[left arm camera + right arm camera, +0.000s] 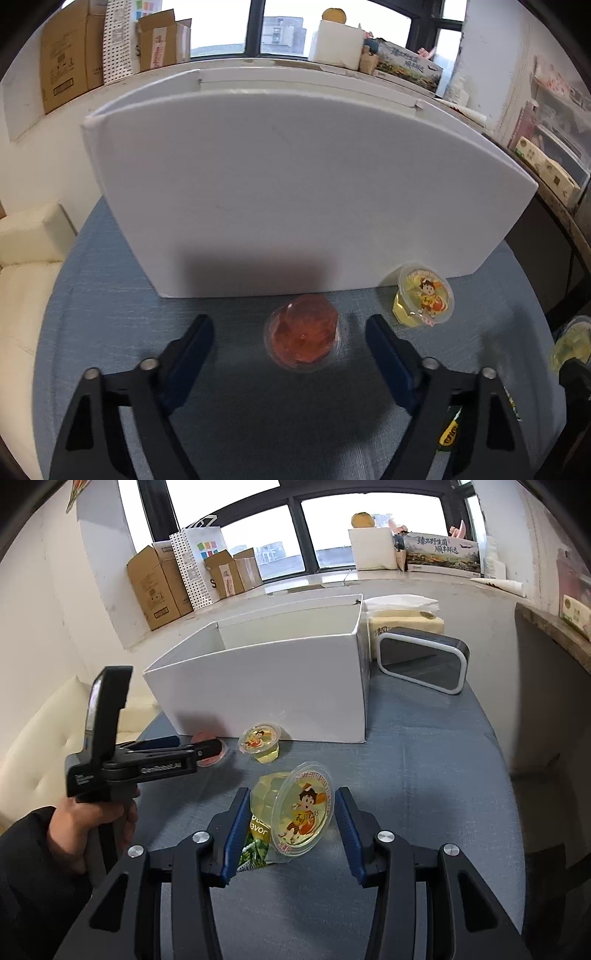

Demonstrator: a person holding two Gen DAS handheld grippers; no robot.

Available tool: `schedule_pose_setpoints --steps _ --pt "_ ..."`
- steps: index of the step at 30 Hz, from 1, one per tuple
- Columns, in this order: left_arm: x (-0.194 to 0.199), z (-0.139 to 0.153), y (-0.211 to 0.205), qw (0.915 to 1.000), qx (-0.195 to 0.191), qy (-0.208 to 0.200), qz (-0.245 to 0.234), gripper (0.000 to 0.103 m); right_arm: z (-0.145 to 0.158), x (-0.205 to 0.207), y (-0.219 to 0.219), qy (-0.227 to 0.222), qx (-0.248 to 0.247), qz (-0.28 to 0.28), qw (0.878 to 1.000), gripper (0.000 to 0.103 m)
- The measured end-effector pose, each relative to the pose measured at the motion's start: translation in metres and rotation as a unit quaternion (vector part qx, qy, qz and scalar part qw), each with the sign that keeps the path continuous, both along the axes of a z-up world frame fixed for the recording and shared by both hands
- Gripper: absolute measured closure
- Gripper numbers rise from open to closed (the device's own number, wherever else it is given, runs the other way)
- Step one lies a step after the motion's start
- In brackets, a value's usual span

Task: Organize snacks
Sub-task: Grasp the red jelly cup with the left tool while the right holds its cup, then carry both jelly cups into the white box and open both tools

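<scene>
Progress: judging by the layout, the sorting has barely begun. The visible part of the box interior holds no snack, though its floor is hidden, and three jelly cups plus one packet lie outside it.
Table (pixel 424 746): blue-grey woven cloth, matte, with a rounded edge.
White box (pixel 266 686): large, open-topped, smooth stiff board with sharp corners, standing at the far side of the table. In the left wrist view its near wall (pixel 295 184) fills most of the frame.
Clock-like device (pixel 421 661): dark glossy face in a rounded white frame, right of the box.
Left gripper (pixel 290 332): black arms with blue pads, jaws wide, flanking the red cup without touching it. The right wrist view shows it side-on (pixel 207 753), held in a hand (pixel 92 823).
Right gripper (pixel 291 823): jaws moderately open on either side of the tilted yellow cup, with gaps on both sides; not gripping.
Tilted yellow jelly cup (pixel 299 812): clear plastic, pale yellow gel, round cartoon foil lid facing the camera, near centre, leaning on the packet.
Upright yellow jelly cup (pixel 424 295): same kind, just beside the box's near wall.
Red jelly cup (pixel 303 332): clear faceted plastic, orange-red gel, apparently upside down, close to the box's near wall.
Green packet (pixel 255 845): glossy printed wrapper, partly under the tilted cup.
</scene>
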State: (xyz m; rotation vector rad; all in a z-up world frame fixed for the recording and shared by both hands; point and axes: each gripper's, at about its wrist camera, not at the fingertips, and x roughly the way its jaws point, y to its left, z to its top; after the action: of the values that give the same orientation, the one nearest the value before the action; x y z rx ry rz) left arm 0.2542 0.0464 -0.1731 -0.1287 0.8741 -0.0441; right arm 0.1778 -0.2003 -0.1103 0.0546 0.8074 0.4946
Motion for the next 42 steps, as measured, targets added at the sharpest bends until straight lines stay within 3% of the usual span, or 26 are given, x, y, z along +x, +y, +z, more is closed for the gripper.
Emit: schedule_pose_setpoints --steps 3,10,19,30,35,40,42 --pt "0.001 -0.003 0.001 1.0000 -0.004 -0.002 -0.006 0.063 -0.001 -0.002 -0.002 0.002 0.002 0.002 1.000 0.053" --pt "-0.020 0.016 0.006 0.9990 -0.014 -0.039 -0.017 0.063 -0.005 -0.001 0.004 0.003 0.005 0.009 1.000 0.053" --pt "-0.074 0.085 0.019 0.9906 -0.029 -0.129 -0.034 0.063 0.012 0.003 0.013 -0.023 0.018 0.018 0.999 0.053" --pt "-0.030 0.160 0.025 0.9796 0.003 -0.195 -0.049 0.064 0.079 0.060 0.049 -0.100 0.018 0.041 0.994 0.053" --pt "0.010 0.159 0.033 0.9813 0.010 -0.186 -0.050 0.067 0.090 0.105 0.065 -0.103 0.012 0.033 0.994 0.053" --pt "0.042 0.135 0.040 0.9867 0.014 -0.157 -0.043 0.067 0.072 0.147 0.077 -0.074 -0.018 0.026 0.997 0.053" --pt "0.045 0.127 0.041 0.9875 0.014 -0.151 -0.044 0.080 0.065 0.155 0.077 -0.066 -0.023 0.020 0.997 0.053"
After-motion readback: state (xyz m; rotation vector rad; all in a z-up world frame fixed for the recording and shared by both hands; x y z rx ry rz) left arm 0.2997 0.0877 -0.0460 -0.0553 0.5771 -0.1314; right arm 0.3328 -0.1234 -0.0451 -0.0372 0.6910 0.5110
